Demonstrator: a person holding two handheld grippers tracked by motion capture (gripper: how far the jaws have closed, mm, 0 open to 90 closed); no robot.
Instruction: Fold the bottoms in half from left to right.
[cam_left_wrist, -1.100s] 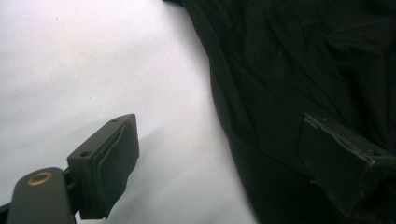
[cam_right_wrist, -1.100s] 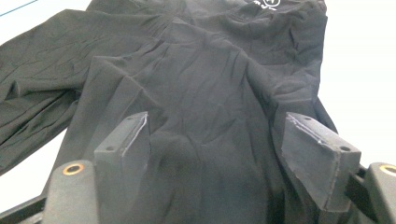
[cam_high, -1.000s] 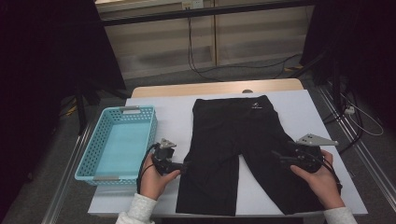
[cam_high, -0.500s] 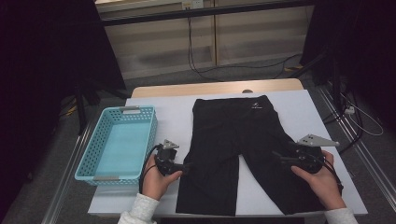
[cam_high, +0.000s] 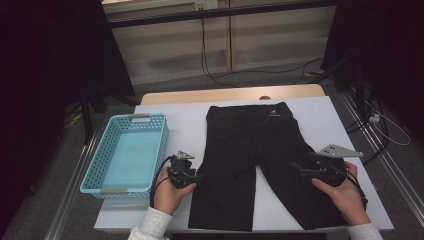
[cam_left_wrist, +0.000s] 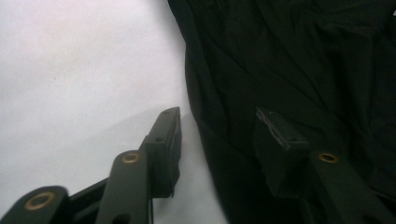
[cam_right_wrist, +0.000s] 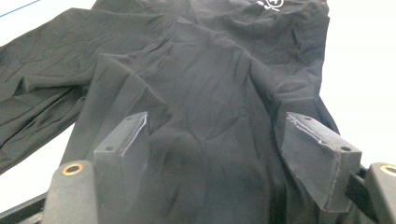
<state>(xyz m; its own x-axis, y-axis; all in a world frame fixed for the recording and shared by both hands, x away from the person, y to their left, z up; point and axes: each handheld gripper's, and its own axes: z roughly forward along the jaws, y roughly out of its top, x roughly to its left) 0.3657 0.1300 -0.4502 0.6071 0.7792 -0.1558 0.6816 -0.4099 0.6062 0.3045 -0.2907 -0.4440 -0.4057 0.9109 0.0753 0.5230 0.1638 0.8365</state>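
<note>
Black shorts lie flat on the white table, waistband with a small white logo at the far end. My left gripper points at the outer edge of the left leg. Its jaws have just been closing. In the left gripper view one jaw rests over bare table and the other over the cloth, and a gap still shows between them. My right gripper sits on the right leg. Its jaws stand wide apart over the wrinkled fabric.
A light blue plastic basket with nothing in it stands at the table's left, close to my left hand. Bare white table surrounds the shorts. Cables trail on the floor beyond the far edge.
My left gripper has shifted slightly at the left leg's edge. The right hand and the shorts lie as before.
</note>
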